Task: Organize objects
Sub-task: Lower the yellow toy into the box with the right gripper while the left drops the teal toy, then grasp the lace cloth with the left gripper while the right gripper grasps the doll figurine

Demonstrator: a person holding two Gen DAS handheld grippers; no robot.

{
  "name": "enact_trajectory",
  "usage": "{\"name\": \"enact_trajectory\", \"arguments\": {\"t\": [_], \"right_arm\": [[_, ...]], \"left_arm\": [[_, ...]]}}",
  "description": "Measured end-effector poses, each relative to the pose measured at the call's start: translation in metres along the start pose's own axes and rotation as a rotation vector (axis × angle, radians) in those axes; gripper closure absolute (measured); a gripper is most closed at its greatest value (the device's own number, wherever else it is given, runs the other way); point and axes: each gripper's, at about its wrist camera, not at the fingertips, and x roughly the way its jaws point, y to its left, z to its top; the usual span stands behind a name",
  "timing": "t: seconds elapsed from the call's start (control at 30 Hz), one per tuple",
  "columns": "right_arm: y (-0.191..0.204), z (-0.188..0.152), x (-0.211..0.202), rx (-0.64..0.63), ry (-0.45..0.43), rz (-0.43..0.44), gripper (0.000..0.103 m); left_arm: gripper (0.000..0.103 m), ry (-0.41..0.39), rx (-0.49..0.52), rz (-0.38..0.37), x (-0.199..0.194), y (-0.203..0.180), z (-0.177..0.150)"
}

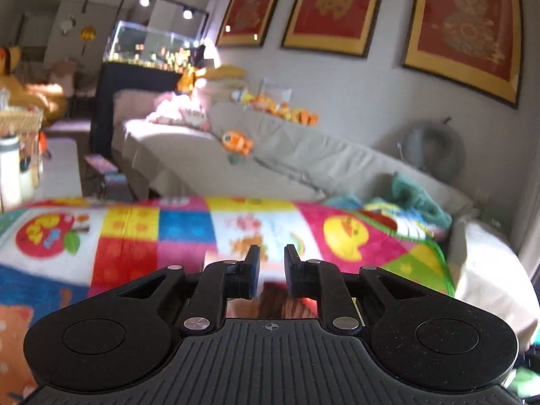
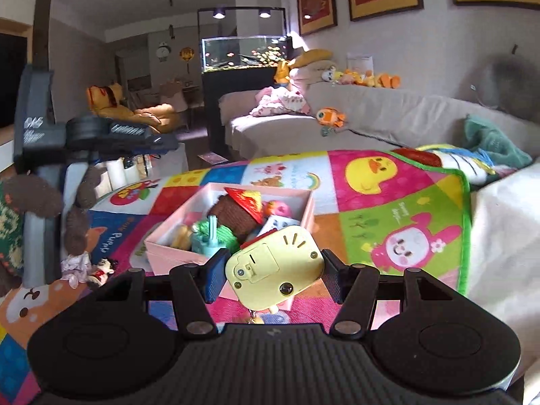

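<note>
Item: yellow plastic toy (image 2: 274, 265), battery-door side up, clamped between the blue pads of the right gripper (image 2: 274, 270), held just above the near corner of the pink storage box (image 2: 168, 243). Box stands on the patchwork play blanket (image 2: 388, 236), already packed: brown knitted toy with red roof (image 2: 241, 211), green yarn piece (image 2: 221, 233), teal plastic part (image 2: 206, 243). Left gripper (image 1: 271, 266): jaws drawn narrow, nothing visibly between them, over the same blanket. Loose beside the box: small doll figure (image 2: 103, 270). Handling advice: carry the toy forward over a free gap, lower before letting go, avoid knocking the stacked contents.
</note>
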Motion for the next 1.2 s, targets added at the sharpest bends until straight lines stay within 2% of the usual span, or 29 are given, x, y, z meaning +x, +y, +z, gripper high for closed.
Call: {"name": "enact_trajectory", "arguments": {"t": [0.1, 0.23, 0.37, 0.47, 0.53, 0.63, 0.7, 0.73, 0.83, 0.9, 1.1, 1.2], "right_arm": [[-0.009, 0.000, 0.006, 0.036, 0.026, -0.004, 0.045], [-0.013, 0.009, 0.020, 0.082, 0.061, 0.006, 0.045], [-0.004, 0.042, 0.039, 0.086, 0.058, 0.035, 0.045], [0.006, 0.081, 0.061, 0.131, 0.017, 0.074, 0.045], [0.015, 0.107, 0.083, 0.166, -0.003, 0.100, 0.045], [0.032, 0.134, 0.121, 0.166, -0.025, 0.078, 0.045], [0.038, 0.144, 0.147, 0.178, 0.001, 0.076, 0.039], [0.038, 0.146, 0.157, 0.209, 0.023, 0.063, 0.030], [0.036, 0.142, 0.167, 0.283, 0.052, 0.087, 0.028], [0.040, 0.133, 0.165, 0.258, 0.060, 0.063, 0.026], [0.071, 0.075, 0.147, 0.004, 0.109, -0.031, 0.022], [0.093, 0.045, 0.138, -0.110, 0.136, -0.016, 0.022]], "left_arm": [[0.086, 0.074, 0.031, 0.016, -0.013, 0.013, -0.021], [0.086, 0.181, 0.044, -0.021, -0.039, 0.028, -0.063], [0.086, 0.249, 0.068, -0.020, -0.065, 0.040, -0.100], [0.086, 0.250, 0.066, 0.030, -0.079, 0.049, -0.115], [0.086, 0.250, 0.031, 0.033, -0.085, 0.059, -0.117], [0.086, 0.232, 0.003, 0.045, -0.100, 0.073, -0.115], [0.086, 0.225, 0.008, 0.066, -0.109, 0.081, -0.112], [0.086, 0.211, 0.011, 0.079, -0.114, 0.085, -0.110], [0.086, 0.177, 0.008, 0.111, -0.128, 0.101, -0.108], [0.086, 0.166, 0.000, 0.131, -0.132, 0.113, -0.108], [0.086, 0.145, -0.096, 0.230, -0.136, 0.148, -0.110], [0.086, 0.121, -0.169, 0.272, -0.141, 0.165, -0.110]]}}
